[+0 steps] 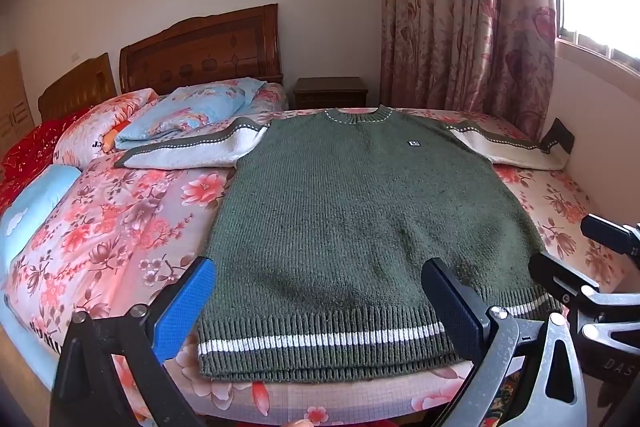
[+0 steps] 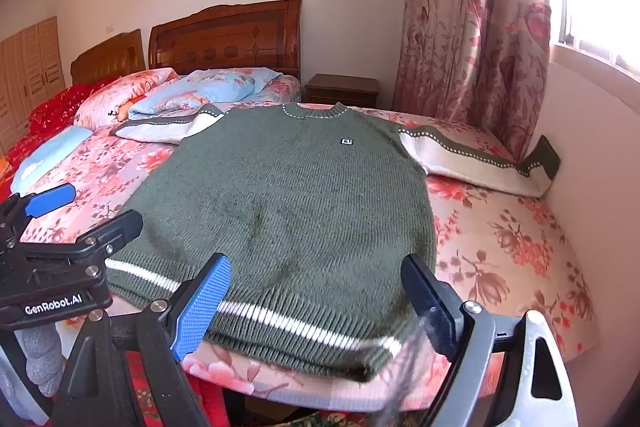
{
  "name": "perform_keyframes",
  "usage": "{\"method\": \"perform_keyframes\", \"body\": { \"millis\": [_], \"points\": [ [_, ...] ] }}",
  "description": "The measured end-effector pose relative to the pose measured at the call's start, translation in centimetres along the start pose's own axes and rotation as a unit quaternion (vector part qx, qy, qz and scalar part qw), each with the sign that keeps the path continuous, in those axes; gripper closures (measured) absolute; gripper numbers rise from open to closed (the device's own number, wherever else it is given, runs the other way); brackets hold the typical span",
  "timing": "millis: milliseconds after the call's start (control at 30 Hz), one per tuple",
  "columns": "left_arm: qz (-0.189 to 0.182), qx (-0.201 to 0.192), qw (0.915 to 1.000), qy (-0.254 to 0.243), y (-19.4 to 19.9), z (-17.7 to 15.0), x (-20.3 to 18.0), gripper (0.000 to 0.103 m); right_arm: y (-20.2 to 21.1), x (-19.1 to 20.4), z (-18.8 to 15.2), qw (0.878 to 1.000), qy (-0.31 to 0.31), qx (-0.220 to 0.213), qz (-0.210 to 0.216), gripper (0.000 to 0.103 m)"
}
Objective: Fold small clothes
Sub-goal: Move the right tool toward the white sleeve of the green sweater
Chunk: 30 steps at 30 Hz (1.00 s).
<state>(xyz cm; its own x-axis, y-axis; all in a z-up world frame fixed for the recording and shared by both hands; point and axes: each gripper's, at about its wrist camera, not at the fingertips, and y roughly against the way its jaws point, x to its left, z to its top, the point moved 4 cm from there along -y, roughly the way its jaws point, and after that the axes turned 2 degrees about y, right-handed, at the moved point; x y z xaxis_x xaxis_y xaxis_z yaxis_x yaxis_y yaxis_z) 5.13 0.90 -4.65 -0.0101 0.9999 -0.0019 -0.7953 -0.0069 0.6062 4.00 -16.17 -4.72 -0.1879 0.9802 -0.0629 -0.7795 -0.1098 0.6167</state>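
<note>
A small green knit sweater (image 1: 360,211) with white sleeves lies flat, face up, on a floral bed sheet (image 1: 120,227); it also shows in the right wrist view (image 2: 288,195). Its striped hem is nearest me, and both sleeves are spread out sideways. My left gripper (image 1: 320,303) is open and empty, held just above the hem. My right gripper (image 2: 316,299) is open and empty, over the hem's right part. The right gripper's fingers (image 1: 560,279) show at the right of the left wrist view. The left gripper (image 2: 80,215) shows at the left of the right wrist view.
Folded quilts and pillows (image 1: 180,115) lie at the bed's left. A wooden headboard (image 1: 200,47) and nightstand (image 1: 330,93) stand behind. A wall (image 2: 580,131) and floral curtain (image 2: 480,27) bound the right side, where the right sleeve cuff leans up.
</note>
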Motion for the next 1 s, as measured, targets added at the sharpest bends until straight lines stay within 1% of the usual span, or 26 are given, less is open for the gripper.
{"method": "perform_keyframes", "body": {
  "millis": [200,367,533,633,733,800,900,1000],
  "points": [
    [0.001,0.004,1.0000,0.005,-0.8,0.8,0.2,0.000,-0.7,0.3,1.4,1.000,0.009,-0.006,0.006,0.014],
    [-0.004,0.001,1.0000,0.000,-1.0,2.3,0.0,0.000,-0.6,0.9,3.1,1.000,0.014,-0.015,0.005,0.014],
    [-0.011,0.004,0.9999,0.001,-2.0,4.4,-0.5,0.000,-1.0,-0.4,4.8,1.000,0.006,-0.015,-0.003,0.014],
    [-0.012,0.013,0.9998,0.001,-3.2,5.2,-0.8,0.000,-1.9,-1.4,5.3,1.000,-0.003,-0.004,-0.006,0.014],
    [-0.012,0.025,0.9996,-0.003,-5.0,5.9,-1.2,0.000,-3.2,-2.9,5.3,1.000,-0.018,0.010,-0.009,0.014],
    [-0.011,0.037,0.9992,-0.011,-6.7,6.3,-1.7,0.000,-4.5,-4.4,5.1,0.999,-0.040,0.024,-0.007,0.015],
    [-0.009,0.059,0.9979,-0.023,-10.1,7.0,-2.5,0.000,-7.0,-8.0,4.5,0.994,-0.099,0.047,-0.005,0.015],
    [0.002,0.079,0.9959,-0.045,-14.2,7.6,-3.3,0.000,-10.1,-13.1,3.7,0.984,-0.166,0.067,-0.018,0.020]
  ]
}}
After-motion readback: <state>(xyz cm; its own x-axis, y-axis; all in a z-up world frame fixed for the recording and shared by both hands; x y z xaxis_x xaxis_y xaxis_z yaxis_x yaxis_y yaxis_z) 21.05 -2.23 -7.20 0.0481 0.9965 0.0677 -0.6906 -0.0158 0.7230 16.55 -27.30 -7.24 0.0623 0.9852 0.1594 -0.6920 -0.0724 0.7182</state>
